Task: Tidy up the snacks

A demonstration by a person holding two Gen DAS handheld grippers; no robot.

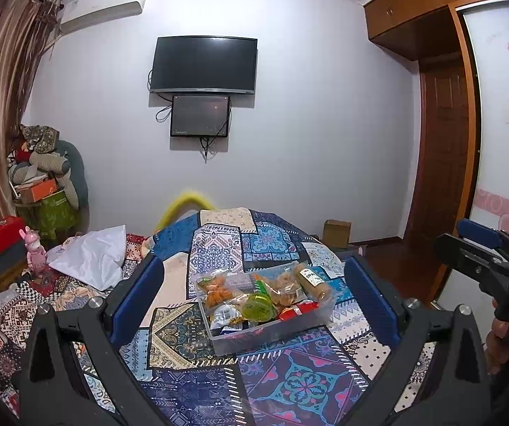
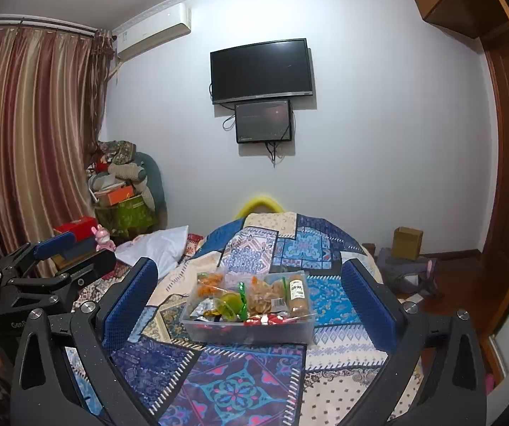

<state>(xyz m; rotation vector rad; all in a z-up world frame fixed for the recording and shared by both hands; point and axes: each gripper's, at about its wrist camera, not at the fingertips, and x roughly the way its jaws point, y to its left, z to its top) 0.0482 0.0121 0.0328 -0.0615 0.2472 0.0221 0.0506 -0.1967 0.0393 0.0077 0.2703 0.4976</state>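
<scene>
A clear plastic bin [image 1: 272, 333] [image 2: 247, 330] sits on the patchwork quilt [image 1: 290, 383] [image 2: 233, 387] and holds several snack packets: orange snacks [image 1: 215, 289] [image 2: 209, 283], a green jelly cup [image 1: 256, 307] [image 2: 229, 301], a brown sausage stick [image 1: 313, 278] [image 2: 297, 298], a red packet [image 1: 297, 310] [image 2: 265, 318]. My left gripper [image 1: 252, 301] is open and empty, held above and in front of the bin. My right gripper [image 2: 249, 300] is open and empty, likewise facing the bin. Each gripper shows at the edge of the other's view.
The quilt covers a bed. A white pillow [image 1: 91, 255] [image 2: 155, 248], a pink bunny figure [image 1: 34, 248] [image 2: 102, 237] and stacked boxes [image 1: 2, 241] lie to the left. A cardboard box [image 1: 337, 232] [image 2: 408, 242] stands on the floor at right by the wooden wardrobe [image 1: 442, 163].
</scene>
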